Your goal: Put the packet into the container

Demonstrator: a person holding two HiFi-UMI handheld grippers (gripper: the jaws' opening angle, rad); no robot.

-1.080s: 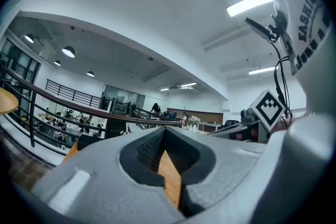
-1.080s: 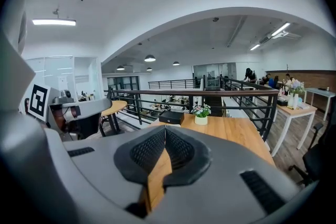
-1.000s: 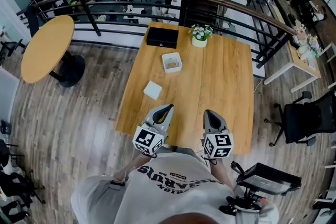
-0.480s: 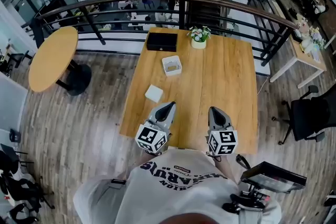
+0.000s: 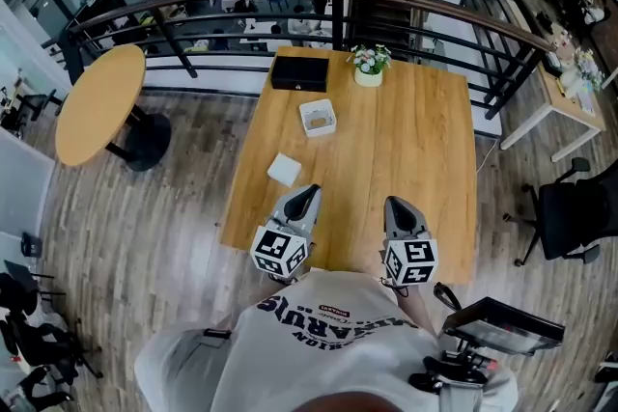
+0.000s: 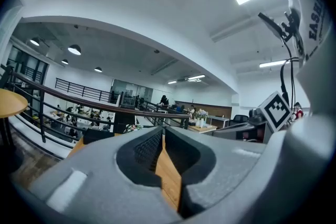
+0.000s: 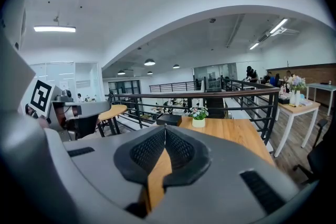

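Note:
A flat white packet (image 5: 284,170) lies near the left edge of the wooden table (image 5: 415,140). Farther back stands a small white square container (image 5: 317,118) with something brownish inside. My left gripper (image 5: 309,195) hovers over the table's near edge, just right of and nearer than the packet, jaws shut with nothing between them (image 6: 161,129). My right gripper (image 5: 394,204) is beside it to the right, also shut and empty (image 7: 165,127). Neither gripper view shows the packet or the container; the jaws hide them.
A black box (image 5: 298,72) and a potted flower (image 5: 368,65) stand at the table's far edge, against a dark railing (image 5: 435,14). A round wooden table (image 5: 97,101) is at the left, an office chair (image 5: 570,217) at the right.
Both grippers have shifted a little over the table's near edge and stay shut. The packet and the container lie where they were.

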